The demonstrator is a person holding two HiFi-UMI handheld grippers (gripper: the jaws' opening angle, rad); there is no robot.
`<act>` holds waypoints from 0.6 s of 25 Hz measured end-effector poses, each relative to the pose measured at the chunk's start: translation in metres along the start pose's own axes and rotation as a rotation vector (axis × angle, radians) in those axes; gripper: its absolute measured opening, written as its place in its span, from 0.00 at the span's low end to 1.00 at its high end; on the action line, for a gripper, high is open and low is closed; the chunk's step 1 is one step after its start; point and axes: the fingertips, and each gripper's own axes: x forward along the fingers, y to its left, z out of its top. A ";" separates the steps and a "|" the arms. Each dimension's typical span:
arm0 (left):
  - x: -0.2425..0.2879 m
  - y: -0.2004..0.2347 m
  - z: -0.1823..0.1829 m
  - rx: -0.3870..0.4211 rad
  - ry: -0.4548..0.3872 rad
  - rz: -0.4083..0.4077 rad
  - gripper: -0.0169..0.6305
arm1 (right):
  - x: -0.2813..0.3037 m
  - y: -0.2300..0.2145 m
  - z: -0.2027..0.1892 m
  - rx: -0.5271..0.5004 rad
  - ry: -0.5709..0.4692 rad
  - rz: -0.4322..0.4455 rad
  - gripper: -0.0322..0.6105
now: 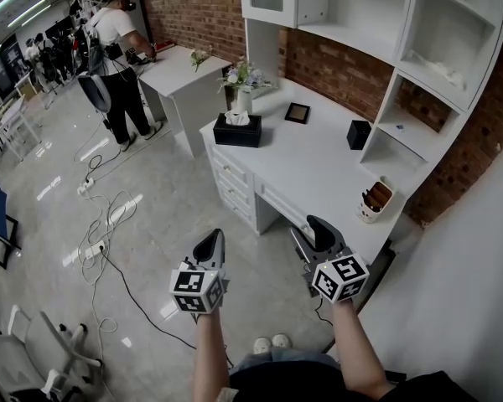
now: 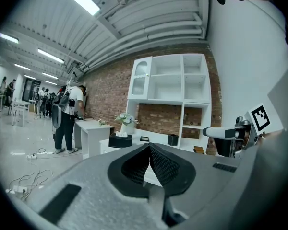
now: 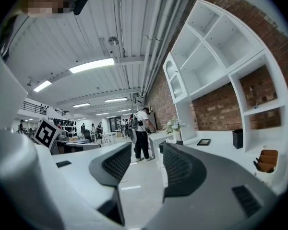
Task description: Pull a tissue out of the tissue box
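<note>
The black tissue box [image 1: 237,131], with a white tissue sticking out of its top, stands at the far left end of the white desk [image 1: 318,174]. In the left gripper view the tissue box [image 2: 120,141] is small and distant. Both grippers hang in the air in front of the desk, well short of the box. My left gripper [image 1: 215,236] is shut and holds nothing; its jaws meet at the tips [image 2: 149,145]. My right gripper [image 1: 306,228] is open, a clear gap between its jaws [image 3: 146,148], with nothing in it.
On the desk are a flower vase [image 1: 241,82], a small picture frame [image 1: 298,112], a black cup [image 1: 359,134] and a pen holder [image 1: 375,201]. White shelves [image 1: 419,48] rise behind. A person [image 1: 121,57] stands at a side table. Cables [image 1: 101,224] lie on the floor.
</note>
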 end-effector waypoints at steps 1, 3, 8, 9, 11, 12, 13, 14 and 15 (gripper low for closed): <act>0.001 0.001 -0.001 -0.002 0.001 -0.001 0.04 | 0.001 0.000 0.000 0.004 0.000 0.004 0.35; 0.002 0.003 -0.002 -0.006 0.004 -0.003 0.04 | 0.004 0.001 0.000 0.006 0.002 0.008 0.37; 0.007 0.013 -0.004 -0.011 0.004 -0.010 0.04 | 0.013 0.001 -0.003 0.002 0.009 -0.001 0.40; 0.008 0.015 -0.004 -0.011 0.005 -0.011 0.04 | 0.015 0.001 -0.003 0.002 0.010 -0.005 0.41; 0.010 0.018 -0.005 -0.011 0.006 -0.015 0.04 | 0.017 0.001 -0.004 0.003 0.008 -0.013 0.41; 0.010 0.020 -0.006 -0.011 0.007 -0.017 0.04 | 0.017 0.001 -0.004 0.002 0.007 -0.017 0.41; 0.010 0.021 -0.006 -0.010 0.007 -0.019 0.04 | 0.018 0.001 -0.004 0.002 0.004 -0.020 0.41; 0.009 0.022 -0.006 -0.007 0.007 -0.020 0.04 | 0.018 0.001 -0.003 0.003 0.001 -0.024 0.41; 0.009 0.023 -0.006 -0.005 0.008 -0.021 0.04 | 0.018 0.001 -0.002 0.003 -0.002 -0.026 0.42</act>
